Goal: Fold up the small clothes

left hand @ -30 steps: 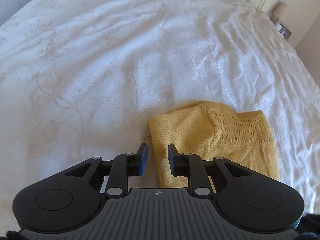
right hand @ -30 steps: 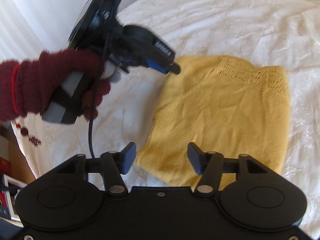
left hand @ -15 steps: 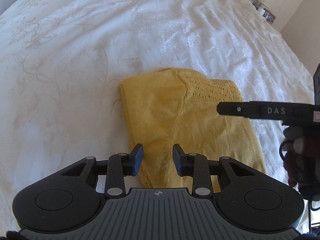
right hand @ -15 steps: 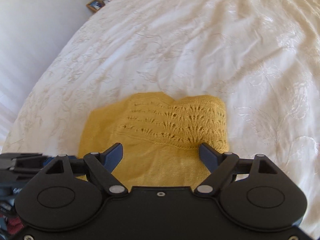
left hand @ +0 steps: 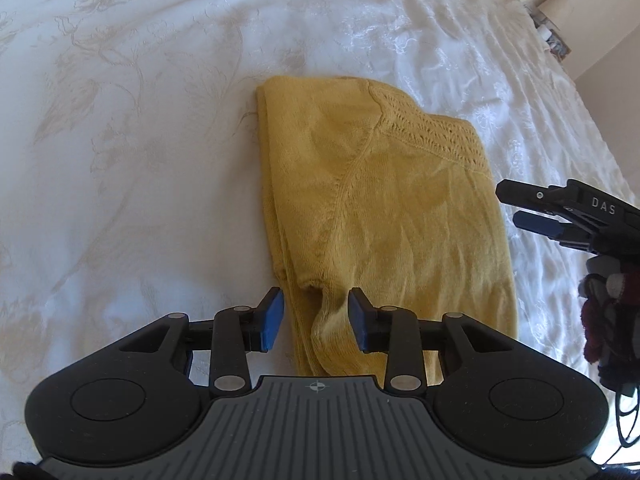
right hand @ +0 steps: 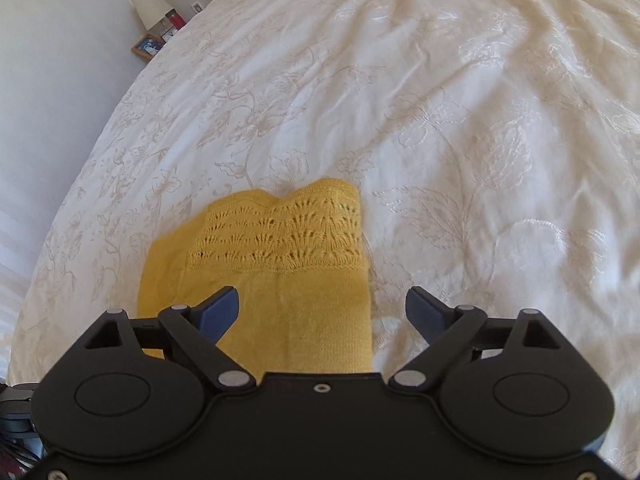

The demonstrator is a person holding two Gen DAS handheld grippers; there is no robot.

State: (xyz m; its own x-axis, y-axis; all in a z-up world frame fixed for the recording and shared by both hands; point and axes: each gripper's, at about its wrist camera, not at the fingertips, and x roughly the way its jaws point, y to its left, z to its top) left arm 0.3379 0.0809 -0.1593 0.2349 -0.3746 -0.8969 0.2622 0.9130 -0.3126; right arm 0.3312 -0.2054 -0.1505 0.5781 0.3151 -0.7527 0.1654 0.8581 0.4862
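Observation:
A yellow knitted garment [left hand: 380,208] lies folded into a long rectangle on the white bedspread [left hand: 140,128]; it also shows in the right wrist view [right hand: 280,272], lace-pattern band at its far end. My left gripper [left hand: 316,320] is open and straddles the garment's near left corner, just above the cloth. My right gripper [right hand: 320,312] is wide open over the garment's right edge, holding nothing. It shows side-on in the left wrist view [left hand: 516,206] at the garment's right side.
The embroidered white bedspread [right hand: 460,120] spreads in all directions. A bedside table with a lamp [right hand: 151,10] and a framed picture [right hand: 147,46] stands past the bed's far left edge. Another lamp [left hand: 554,2] stands at the far right.
Both grippers have moved in closer over the garment. The left jaws have opened a little wider around the near corner. The right gripper has shifted toward the garment's right edge.

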